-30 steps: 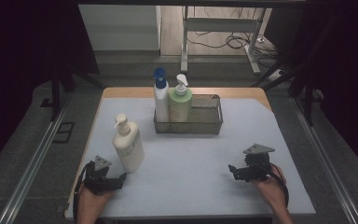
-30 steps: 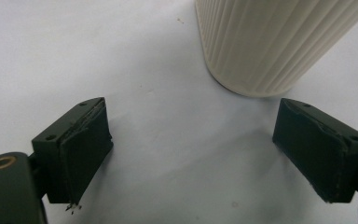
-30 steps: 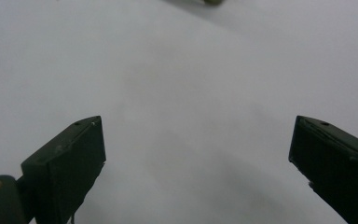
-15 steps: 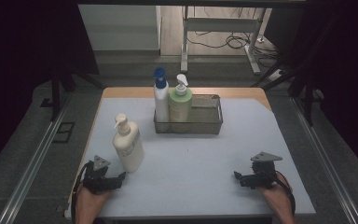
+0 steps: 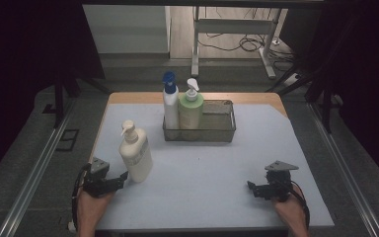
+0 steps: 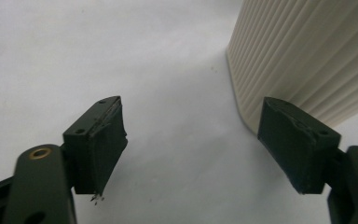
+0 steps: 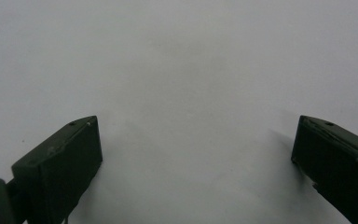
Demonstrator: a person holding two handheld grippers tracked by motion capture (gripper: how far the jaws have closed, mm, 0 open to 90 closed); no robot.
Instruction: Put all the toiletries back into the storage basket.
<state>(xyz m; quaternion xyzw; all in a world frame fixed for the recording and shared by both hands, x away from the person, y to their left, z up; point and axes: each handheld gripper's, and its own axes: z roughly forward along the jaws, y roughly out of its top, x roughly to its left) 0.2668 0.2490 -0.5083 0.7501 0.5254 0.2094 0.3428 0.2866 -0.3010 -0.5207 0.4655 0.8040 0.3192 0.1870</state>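
Left gripper [image 5: 120,177] jaws have just been narrowing, nothing between them; cream bottle [image 5: 135,154] just outside one jaw, ungrasped. Right gripper [image 5: 253,187], lower than before, spread, empty; grasp pending.

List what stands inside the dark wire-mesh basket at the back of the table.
In the dark wire-mesh basket, at its left end: a white bottle with a blue pump and a green bottle with a white pump, both upright. The right part looks empty. The mesh veils the bottles' bases.
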